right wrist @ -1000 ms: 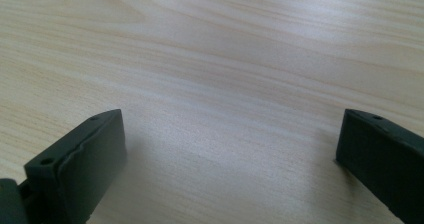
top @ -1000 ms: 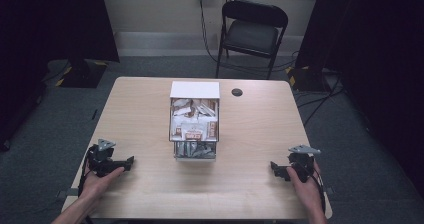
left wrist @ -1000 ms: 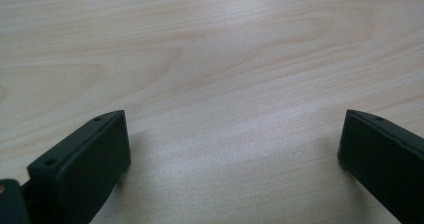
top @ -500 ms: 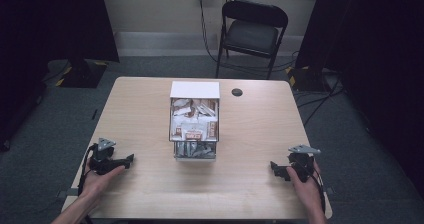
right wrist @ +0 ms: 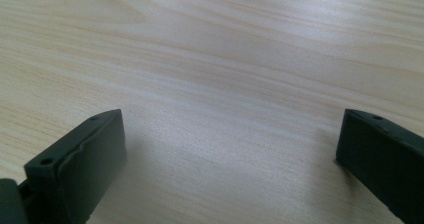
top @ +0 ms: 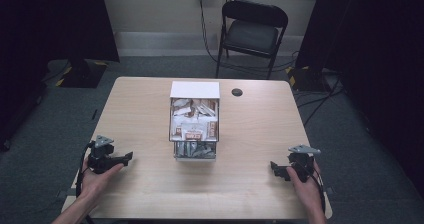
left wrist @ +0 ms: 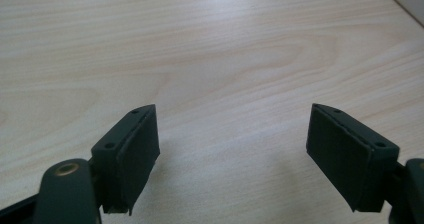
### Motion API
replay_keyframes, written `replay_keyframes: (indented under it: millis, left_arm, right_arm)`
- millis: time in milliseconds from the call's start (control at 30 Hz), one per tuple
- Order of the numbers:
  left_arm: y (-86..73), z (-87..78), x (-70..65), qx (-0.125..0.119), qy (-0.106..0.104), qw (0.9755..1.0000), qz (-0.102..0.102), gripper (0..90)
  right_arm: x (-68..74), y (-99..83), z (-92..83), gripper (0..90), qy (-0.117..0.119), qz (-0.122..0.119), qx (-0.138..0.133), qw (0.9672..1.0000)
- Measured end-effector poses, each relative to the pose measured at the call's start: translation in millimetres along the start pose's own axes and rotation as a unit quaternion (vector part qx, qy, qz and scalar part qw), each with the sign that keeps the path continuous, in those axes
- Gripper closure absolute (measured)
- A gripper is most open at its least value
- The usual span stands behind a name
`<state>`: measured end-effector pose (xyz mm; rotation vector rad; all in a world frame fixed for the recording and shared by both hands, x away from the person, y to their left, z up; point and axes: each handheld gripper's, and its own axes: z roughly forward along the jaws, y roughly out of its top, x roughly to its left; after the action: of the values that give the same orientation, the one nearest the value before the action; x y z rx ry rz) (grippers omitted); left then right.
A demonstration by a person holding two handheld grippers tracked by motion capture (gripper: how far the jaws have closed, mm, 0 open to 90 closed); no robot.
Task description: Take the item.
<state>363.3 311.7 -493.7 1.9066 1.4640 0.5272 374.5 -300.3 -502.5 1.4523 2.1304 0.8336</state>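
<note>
a clear box [top: 194, 125] packed with small packets, its white lid raised at the back, stands at the centre of the high view on a pale wooden table [top: 140, 109]. the left gripper [top: 125, 157] rests at lower left and the right gripper [top: 274, 167] at lower right, both well apart from the box, each with jaws spread wide over bare wood and grasping nothing. a black folding chair [top: 254, 33] stands at upper centre beyond the table.

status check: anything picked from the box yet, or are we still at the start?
Looks like the start. Done: nothing visibly; the box at the table's middle is full of packets, none lying outside it. In hand: nothing; the left hand-held gripper and right hand-held gripper are open over bare wood near the table's front edge. Left: apparently everything.
</note>
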Motion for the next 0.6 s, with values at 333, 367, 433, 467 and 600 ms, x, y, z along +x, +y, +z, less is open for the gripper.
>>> replay_keyframes:
  millis: [333,367,433,467,600]
  left_arm:
    - [6.6,-7.6,-4.3,-0.003,-0.027,0.9996,-0.007,24.6]
    - [7.2,-8.9,-4.8,-0.007,-0.029,0.9995,-0.008,25.0]
    - [8.5,-11.6,-5.3,-0.011,-0.029,0.9995,-0.004,26.9]
    - [9.2,-13.2,-5.5,-0.013,-0.026,0.9996,-0.005,27.2]
    - [11.3,-17.2,-6.5,-0.015,-0.031,0.9993,-0.013,28.4]
  right_arm:
    - [0.0,0.0,0.0,0.0,0.0,0.0,0.0,1.0]
    - [0.0,0.0,0.0,0.0,0.0,0.0,0.0,1.0]
    - [0.0,0.0,0.0,0.0,0.0,0.0,0.0,1.0]
    - [0.0,0.0,0.0,0.0,0.0,0.0,0.0,1.0]
    - [0.0,0.0,0.0,0.0,0.0,0.0,0.0,1.0]
